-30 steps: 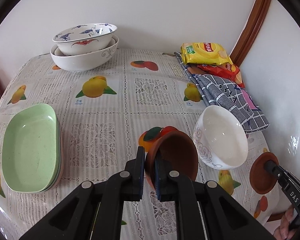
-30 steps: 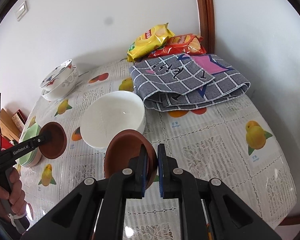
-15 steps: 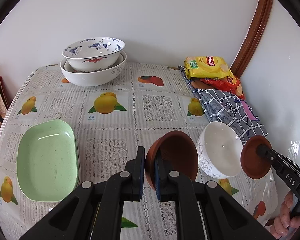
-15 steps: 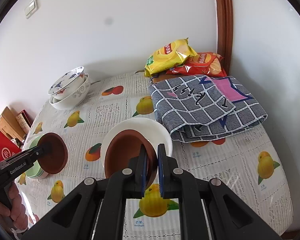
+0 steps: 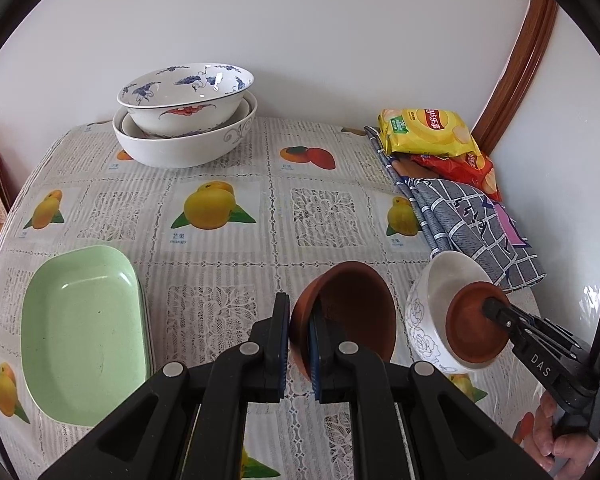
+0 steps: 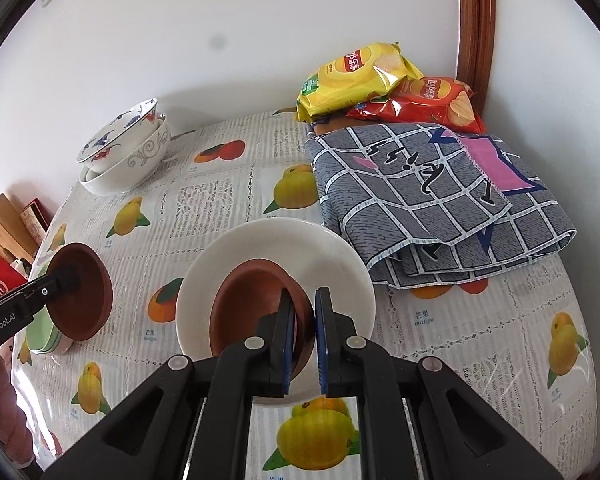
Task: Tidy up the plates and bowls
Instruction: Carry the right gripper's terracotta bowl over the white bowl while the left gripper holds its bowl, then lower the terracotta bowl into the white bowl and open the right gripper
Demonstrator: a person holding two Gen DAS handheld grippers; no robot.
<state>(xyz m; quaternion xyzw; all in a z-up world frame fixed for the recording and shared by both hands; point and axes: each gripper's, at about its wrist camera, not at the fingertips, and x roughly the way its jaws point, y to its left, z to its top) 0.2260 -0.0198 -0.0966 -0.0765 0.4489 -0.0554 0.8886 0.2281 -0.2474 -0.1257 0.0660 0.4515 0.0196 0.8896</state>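
The left gripper is clamped narrowly on the rim of a small brown clay bowl, held tilted above the fruit-print tablecloth; the right gripper pinches the rim of a second brown clay bowl, which sits inside the white floral porcelain bowl; that white bowl stands near the table's front, just beside a folded grey checked cloth; pale green oval plates lie stacked at the left edge; two nested patterned bowls stand by the wall; bare tablecloth lies between them.
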